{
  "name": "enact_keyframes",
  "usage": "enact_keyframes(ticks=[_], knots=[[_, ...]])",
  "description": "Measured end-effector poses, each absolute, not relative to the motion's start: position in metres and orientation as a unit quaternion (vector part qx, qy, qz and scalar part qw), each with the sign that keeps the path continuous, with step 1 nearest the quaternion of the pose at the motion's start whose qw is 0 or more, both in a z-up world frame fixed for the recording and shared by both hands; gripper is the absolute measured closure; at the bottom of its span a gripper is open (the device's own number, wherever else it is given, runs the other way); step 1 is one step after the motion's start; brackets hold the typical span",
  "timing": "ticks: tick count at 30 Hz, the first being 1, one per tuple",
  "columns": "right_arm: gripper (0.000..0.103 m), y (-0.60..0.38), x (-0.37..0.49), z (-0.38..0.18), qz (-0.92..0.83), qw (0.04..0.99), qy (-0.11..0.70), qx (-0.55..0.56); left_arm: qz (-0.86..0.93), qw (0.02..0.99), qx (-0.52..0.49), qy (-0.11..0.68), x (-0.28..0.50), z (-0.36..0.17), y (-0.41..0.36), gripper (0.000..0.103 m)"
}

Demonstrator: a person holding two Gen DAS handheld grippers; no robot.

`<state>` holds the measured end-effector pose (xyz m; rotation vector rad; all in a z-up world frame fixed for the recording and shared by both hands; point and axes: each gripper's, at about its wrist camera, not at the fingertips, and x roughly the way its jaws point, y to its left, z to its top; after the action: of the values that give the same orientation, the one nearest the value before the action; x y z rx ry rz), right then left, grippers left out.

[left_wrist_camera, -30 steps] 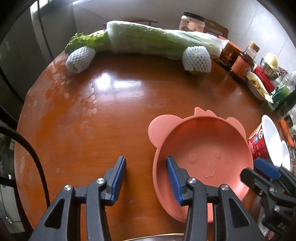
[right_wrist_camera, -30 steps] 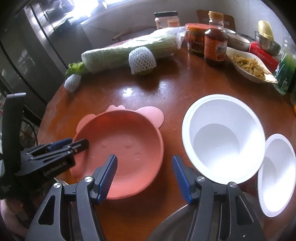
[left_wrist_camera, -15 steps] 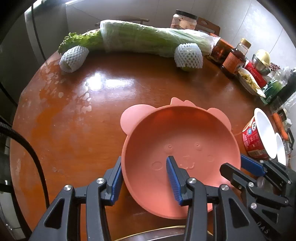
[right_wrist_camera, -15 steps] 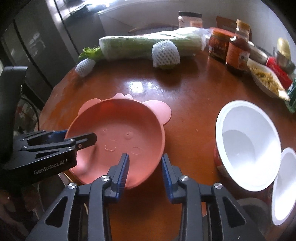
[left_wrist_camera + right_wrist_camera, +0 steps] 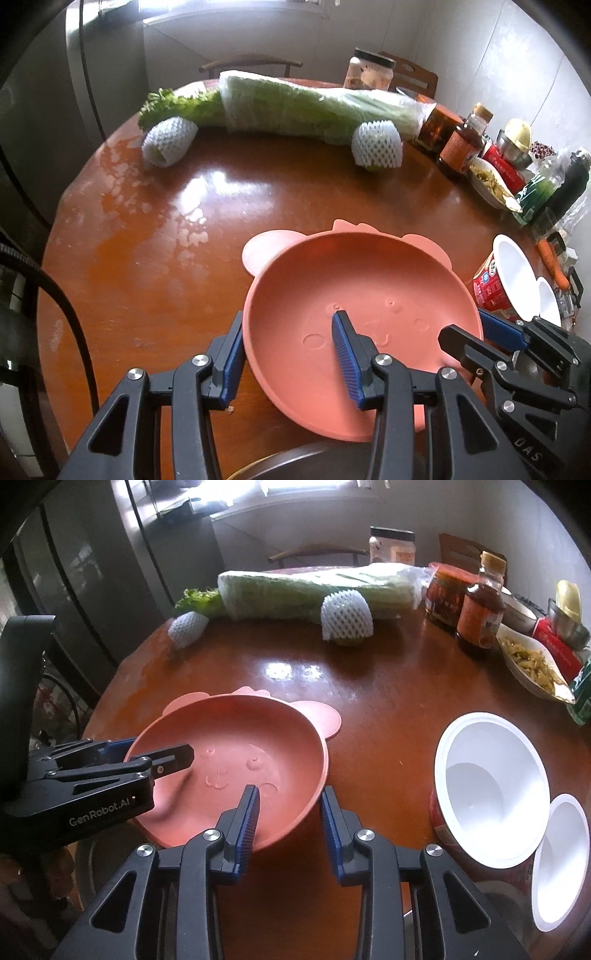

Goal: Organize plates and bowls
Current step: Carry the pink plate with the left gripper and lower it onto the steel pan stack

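Note:
A pink bear-eared bowl [image 5: 354,310] is lifted and tilted above the brown round table [image 5: 155,236]; it also shows in the right wrist view [image 5: 236,764]. My left gripper [image 5: 290,354] straddles its left rim, one finger inside and one outside, with a gap at the rim. My right gripper [image 5: 290,812] straddles the near right rim the same way; it shows in the left wrist view [image 5: 476,339]. A white paper bowl with a red wrapper [image 5: 487,786] and a smaller white bowl [image 5: 561,856] stand at the right.
Wrapped cabbage [image 5: 314,107] and two foam-netted fruits [image 5: 376,146] lie at the table's far side. Jars, sauce bottles [image 5: 480,609], a dish of food [image 5: 532,664] and a carrot [image 5: 550,264] crowd the right edge. A dark round rim [image 5: 295,461] lies below the bowl.
The pink bowl has risen off the table and tilted. The right gripper's jaws have widened around its rim. The left gripper still straddles the left rim.

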<state>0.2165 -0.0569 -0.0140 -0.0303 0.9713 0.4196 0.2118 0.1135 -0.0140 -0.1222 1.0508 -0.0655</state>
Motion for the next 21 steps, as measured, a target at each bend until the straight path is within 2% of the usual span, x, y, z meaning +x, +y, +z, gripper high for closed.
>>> enact_keyframes(ticks=[21], knots=[[0.069,-0.041,0.172,0.026,0.235,0.883,0.406,-0.023,-0.003,0.897,-0.047,0.440,0.158,0.034,0.132,0.057]])
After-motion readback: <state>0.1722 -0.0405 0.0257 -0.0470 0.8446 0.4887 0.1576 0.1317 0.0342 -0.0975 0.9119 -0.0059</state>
